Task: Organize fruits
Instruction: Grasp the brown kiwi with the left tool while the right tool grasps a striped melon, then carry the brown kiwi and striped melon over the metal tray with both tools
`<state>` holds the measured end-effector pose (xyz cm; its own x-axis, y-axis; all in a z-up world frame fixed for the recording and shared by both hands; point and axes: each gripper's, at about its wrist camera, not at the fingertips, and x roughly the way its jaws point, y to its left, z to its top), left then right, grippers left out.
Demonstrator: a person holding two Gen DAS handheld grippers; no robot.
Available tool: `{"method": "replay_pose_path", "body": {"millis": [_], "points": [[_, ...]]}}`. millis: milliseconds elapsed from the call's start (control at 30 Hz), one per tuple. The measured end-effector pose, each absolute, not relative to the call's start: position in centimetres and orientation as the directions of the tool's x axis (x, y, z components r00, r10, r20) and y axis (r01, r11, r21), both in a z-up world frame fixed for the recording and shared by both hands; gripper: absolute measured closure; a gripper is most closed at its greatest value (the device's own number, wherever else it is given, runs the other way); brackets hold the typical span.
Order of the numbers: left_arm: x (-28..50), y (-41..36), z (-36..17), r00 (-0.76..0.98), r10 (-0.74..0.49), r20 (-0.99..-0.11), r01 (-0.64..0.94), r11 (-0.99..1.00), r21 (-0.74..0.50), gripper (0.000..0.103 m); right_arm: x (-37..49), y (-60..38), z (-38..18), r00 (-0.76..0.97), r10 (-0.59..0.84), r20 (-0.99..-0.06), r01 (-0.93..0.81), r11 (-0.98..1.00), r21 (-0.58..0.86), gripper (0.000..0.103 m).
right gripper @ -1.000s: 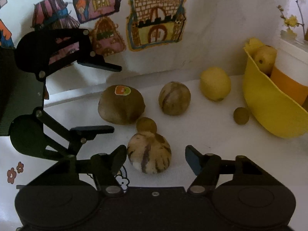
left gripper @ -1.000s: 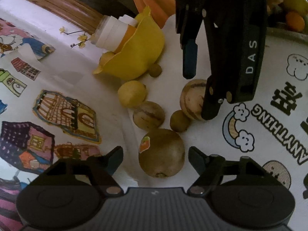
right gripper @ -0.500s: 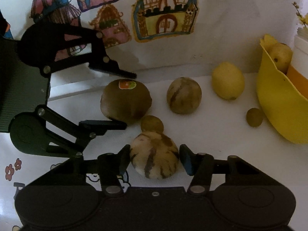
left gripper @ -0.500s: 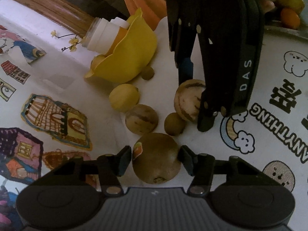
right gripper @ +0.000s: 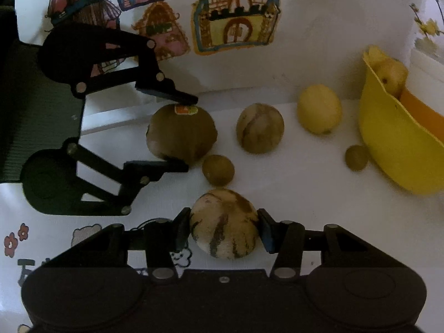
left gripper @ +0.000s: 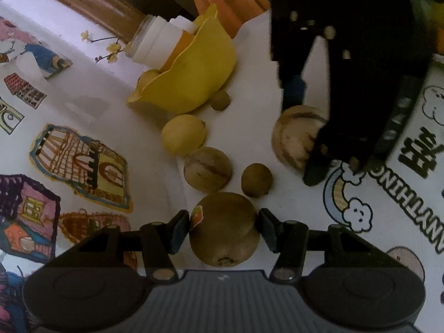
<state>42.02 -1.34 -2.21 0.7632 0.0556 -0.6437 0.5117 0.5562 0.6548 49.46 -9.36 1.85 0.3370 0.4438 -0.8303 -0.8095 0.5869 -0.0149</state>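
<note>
A brown kiwi (left gripper: pixel 224 233) with a small sticker sits between the fingers of my left gripper (left gripper: pixel 222 216). Its jaws are closing and both pads press on the kiwi's sides; the right wrist view shows the same grip on that kiwi (right gripper: pixel 180 136). My right gripper (right gripper: pixel 223 216) is shut on a round pale fruit with dark stripes (right gripper: pixel 224 224), which rests on the white table. Between the two held fruits lies a small brown fruit (right gripper: pixel 217 169). Beyond them are a second striped fruit (right gripper: pixel 259 127) and a yellow lemon (right gripper: pixel 319 108).
A yellow bowl (right gripper: pixel 394 144) lies tipped at the right and holds a yellow fruit (right gripper: pixel 391 76) and a white-capped bottle (left gripper: pixel 155 44). A second small brown fruit (right gripper: pixel 356 156) sits against the bowl. Cloth with house drawings (right gripper: pixel 236 19) rises behind the fruit.
Both grippers' jaws have come together from wide apart onto their fruits: the left onto the kiwi, the right onto the striped fruit. The other fruits have not moved.
</note>
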Motion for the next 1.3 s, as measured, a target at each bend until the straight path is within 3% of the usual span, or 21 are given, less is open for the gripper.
{"method": "replay_pose_path", "body": {"millis": [433, 933, 1300], "points": [[40.7, -1.5, -0.9, 0.713, 0.053, -0.699, 0.495, 0.669, 0.554, 0.045, 48.1, -11.5, 2.3, 0.322, 0.446, -0.835, -0.780, 0.624, 0.032, 0.051], [33.4, 1.4, 1.9, 0.601, -0.171, -0.781, 0.488, 0.852, 0.190, 0.046, 42.4, -14.5, 4.8, 0.304, 0.496, -0.814, -0.781, 0.618, 0.085, 0.051], [29.0, 3.1, 1.9, 0.573, -0.364, -0.734, 0.380, 0.912, -0.156, 0.046, 35.9, -18.4, 4.9, 0.321, 0.548, -0.772, -0.743, 0.652, 0.153, 0.051]]}}
